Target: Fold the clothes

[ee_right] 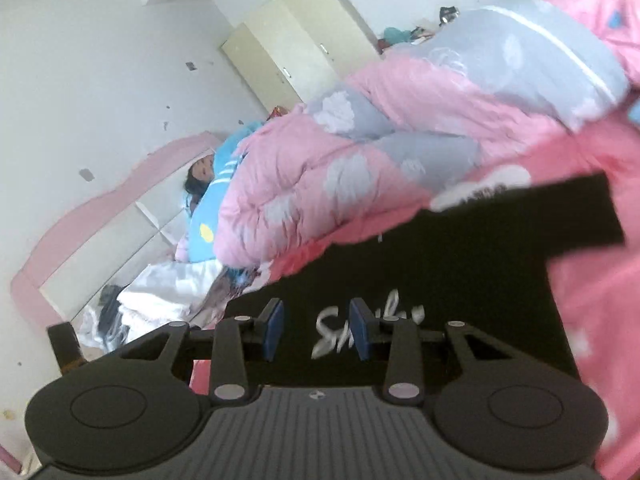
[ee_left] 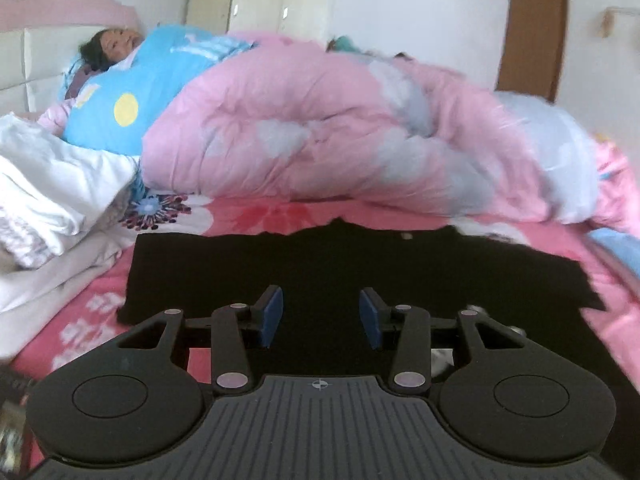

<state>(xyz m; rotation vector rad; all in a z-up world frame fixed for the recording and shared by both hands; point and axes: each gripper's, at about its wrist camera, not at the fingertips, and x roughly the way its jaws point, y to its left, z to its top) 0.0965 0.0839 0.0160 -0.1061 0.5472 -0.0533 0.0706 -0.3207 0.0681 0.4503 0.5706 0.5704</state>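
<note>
A black T-shirt [ee_left: 340,268] lies spread flat on the pink flowered bed sheet [ee_left: 80,320]. In the right wrist view the shirt [ee_right: 460,260] shows white lettering [ee_right: 332,328] on its front and one sleeve [ee_right: 580,212] sticking out to the right. My left gripper [ee_left: 321,320] is open and empty, hovering over the shirt's near part. My right gripper [ee_right: 317,330] is open and empty, tilted, just above the lettering.
A bunched pink and grey quilt [ee_left: 340,132] lies along the far side of the bed. A person [ee_left: 116,46] lies under a blue cover [ee_left: 132,92] at the headboard. White clothes [ee_left: 52,200] are piled at the left. A wardrobe [ee_right: 296,40] stands behind.
</note>
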